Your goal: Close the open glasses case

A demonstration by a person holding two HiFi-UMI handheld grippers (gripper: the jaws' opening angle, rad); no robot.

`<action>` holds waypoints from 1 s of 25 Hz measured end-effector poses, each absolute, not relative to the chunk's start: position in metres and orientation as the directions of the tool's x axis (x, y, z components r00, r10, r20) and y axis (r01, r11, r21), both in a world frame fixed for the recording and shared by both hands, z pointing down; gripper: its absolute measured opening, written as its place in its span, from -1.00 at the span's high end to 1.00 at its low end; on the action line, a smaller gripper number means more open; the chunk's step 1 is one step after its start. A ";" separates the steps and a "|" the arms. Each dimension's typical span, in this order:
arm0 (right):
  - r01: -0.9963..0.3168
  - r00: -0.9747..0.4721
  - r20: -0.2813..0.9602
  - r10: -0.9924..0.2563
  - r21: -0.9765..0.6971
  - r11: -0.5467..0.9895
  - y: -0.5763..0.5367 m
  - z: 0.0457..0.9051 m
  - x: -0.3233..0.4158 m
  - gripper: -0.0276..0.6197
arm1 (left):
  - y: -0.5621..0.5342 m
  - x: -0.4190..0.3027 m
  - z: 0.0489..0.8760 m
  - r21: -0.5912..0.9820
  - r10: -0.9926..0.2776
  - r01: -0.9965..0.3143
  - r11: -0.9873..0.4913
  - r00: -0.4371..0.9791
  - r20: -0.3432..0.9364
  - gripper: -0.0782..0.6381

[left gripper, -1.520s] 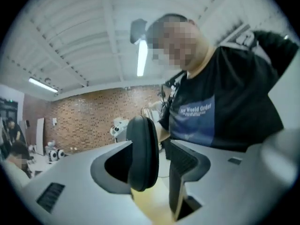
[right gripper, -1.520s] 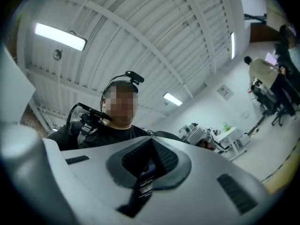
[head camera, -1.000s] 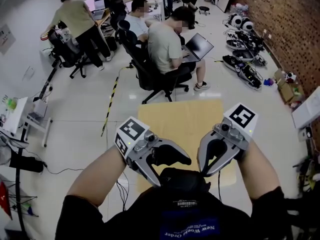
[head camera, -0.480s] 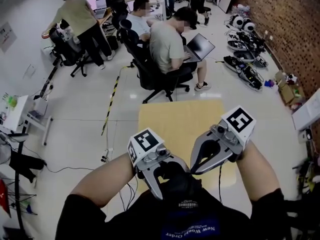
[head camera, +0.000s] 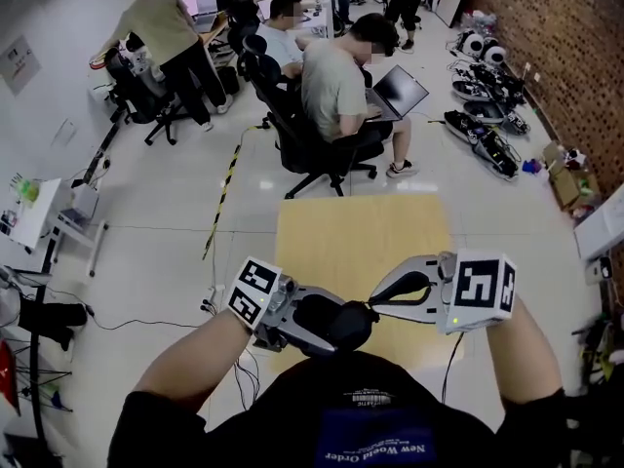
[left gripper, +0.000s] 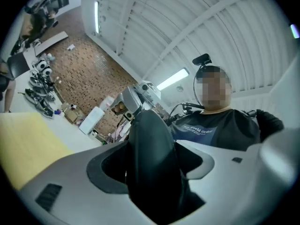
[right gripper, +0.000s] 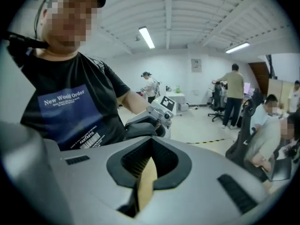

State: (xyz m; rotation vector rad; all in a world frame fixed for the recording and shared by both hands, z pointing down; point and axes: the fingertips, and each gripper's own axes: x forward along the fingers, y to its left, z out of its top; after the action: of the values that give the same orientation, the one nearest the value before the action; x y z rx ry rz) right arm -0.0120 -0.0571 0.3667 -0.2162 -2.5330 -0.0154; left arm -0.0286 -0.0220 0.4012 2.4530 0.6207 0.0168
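A black glasses case (head camera: 330, 324) is clamped in my left gripper (head camera: 327, 328), low in the head view, close to my chest. In the left gripper view the dark case (left gripper: 152, 165) fills the gap between the jaws, which are closing on it. Whether its lid is open cannot be told. My right gripper (head camera: 376, 296) is shut with nothing in it. It points left, its tips just right of the case. The right gripper view shows my left gripper (right gripper: 154, 111) with the case (right gripper: 139, 128) a short way ahead.
A yellow table top (head camera: 361, 237) lies just beyond both grippers. Past it a person sits on a black office chair (head camera: 302, 144) with a laptop, and others work at desks. Robot parts lie along the brick wall (head camera: 546, 37) at the right.
Both grippers have come down and drawn together. The right one has swung from pointing down to pointing left at the case. The left has turned flatter, still gripping the case.
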 end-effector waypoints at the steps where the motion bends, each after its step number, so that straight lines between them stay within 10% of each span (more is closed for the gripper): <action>1: 0.141 -0.807 0.577 0.121 -0.010 0.990 -0.057 0.370 -0.013 0.95 | -0.022 -0.029 0.404 0.566 0.417 0.421 -0.709 0.897 -0.146 -0.10; 16: 0.081 -0.759 0.651 -0.015 0.117 0.990 -0.029 0.369 -0.017 0.95 | -0.026 -0.046 0.412 0.598 0.329 0.424 -0.680 0.906 -0.268 -0.09; 25: -0.039 -0.769 0.604 -0.209 0.281 0.959 -0.044 0.377 -0.037 0.95 | -0.100 -0.057 0.381 0.670 -0.083 0.287 -0.684 0.883 -0.463 -0.10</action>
State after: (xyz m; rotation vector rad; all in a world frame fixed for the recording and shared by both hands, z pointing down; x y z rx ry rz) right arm -0.0368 -0.0436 0.3774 0.1740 -2.4338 -0.3322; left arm -0.0567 -0.1002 0.3808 2.2511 0.1464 -0.5968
